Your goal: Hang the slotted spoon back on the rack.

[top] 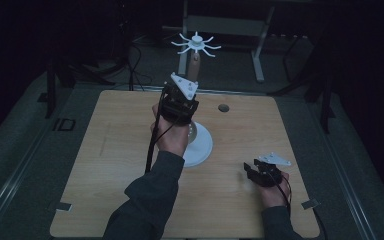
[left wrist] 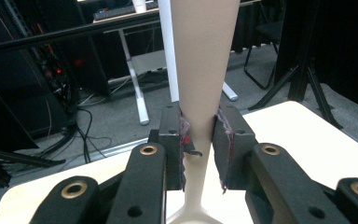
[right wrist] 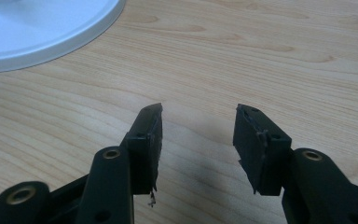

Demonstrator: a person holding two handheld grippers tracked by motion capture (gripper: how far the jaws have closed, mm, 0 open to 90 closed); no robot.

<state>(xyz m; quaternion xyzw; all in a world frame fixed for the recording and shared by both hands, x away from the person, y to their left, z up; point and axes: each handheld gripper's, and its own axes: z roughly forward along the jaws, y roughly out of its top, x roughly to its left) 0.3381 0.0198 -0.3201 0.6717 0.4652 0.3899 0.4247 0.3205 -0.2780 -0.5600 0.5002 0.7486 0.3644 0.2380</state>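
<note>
1. The left gripper [left wrist: 199, 140] is clamped on the beige stem [left wrist: 200, 70] of a stand; in the left gripper view both pads press its narrow part from either side, and the stem widens above them.
2. From above, that gripper [top: 179, 102] is raised over the table [top: 105, 165], held up by the left hand [top: 170, 140], its grey plate [top: 184, 84] tilted toward the stem [top: 194, 65].
3. The stem rises from a white round base [top: 200, 145] sitting on the table just beside the left hand, and carries a white hub with curved spokes [top: 196, 44] at its top.
4. The right gripper [right wrist: 198, 135] has its jaws apart with nothing between them, bare wood showing in the gap.
5. In the high view it [top: 262, 172] rests low near the table, right of the base and nearer the person, held by the right hand [top: 272, 192].
6. The base's rim [right wrist: 51, 42] shows ahead of the right gripper, well apart from its tips.
7. A small dark round hole [top: 223, 107] sits in the table beyond the base.
</note>
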